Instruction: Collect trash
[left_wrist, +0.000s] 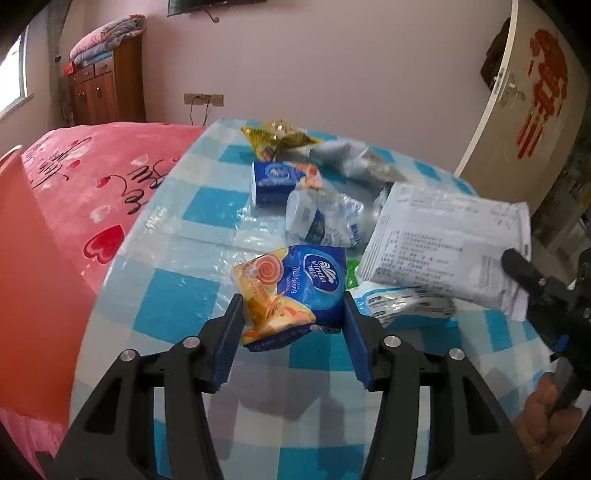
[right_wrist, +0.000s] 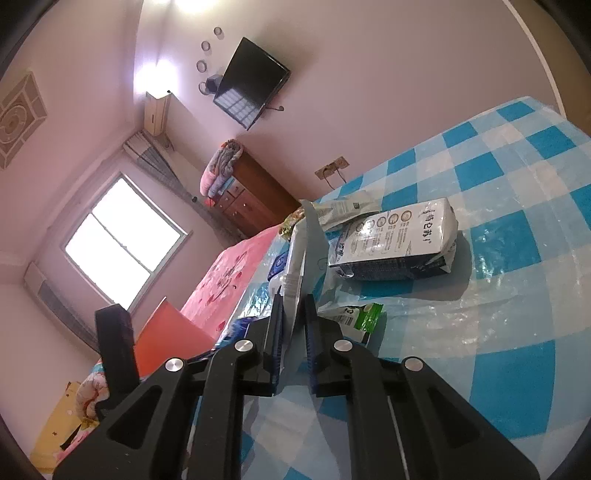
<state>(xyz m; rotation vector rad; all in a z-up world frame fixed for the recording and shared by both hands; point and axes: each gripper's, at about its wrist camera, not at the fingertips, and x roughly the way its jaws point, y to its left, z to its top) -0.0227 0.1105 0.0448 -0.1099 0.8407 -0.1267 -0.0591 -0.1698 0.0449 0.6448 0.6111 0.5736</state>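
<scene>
My left gripper (left_wrist: 293, 306) is shut on a blue and orange Vinda tissue pack (left_wrist: 295, 288), held just above the checkered table (left_wrist: 173, 306). My right gripper (right_wrist: 294, 306) is shut on a flat white plastic package (right_wrist: 301, 251), seen edge-on and lifted off the table; the left wrist view shows this package (left_wrist: 447, 243) broadside with the right gripper at its lower right corner. More trash lies on the table: a second blue tissue pack (left_wrist: 275, 182), a crushed clear bottle (left_wrist: 325, 219), a yellow wrapper (left_wrist: 277, 138) and a white printed bag (right_wrist: 399, 243).
A green and white wrapper (right_wrist: 360, 319) lies by the right gripper. A grey crumpled bag (left_wrist: 354, 158) lies at the far side of the table. A pink bed (left_wrist: 99, 192) adjoins the table's left edge, with an orange board (left_wrist: 40, 295) beside it. A door (left_wrist: 528, 110) stands on the right.
</scene>
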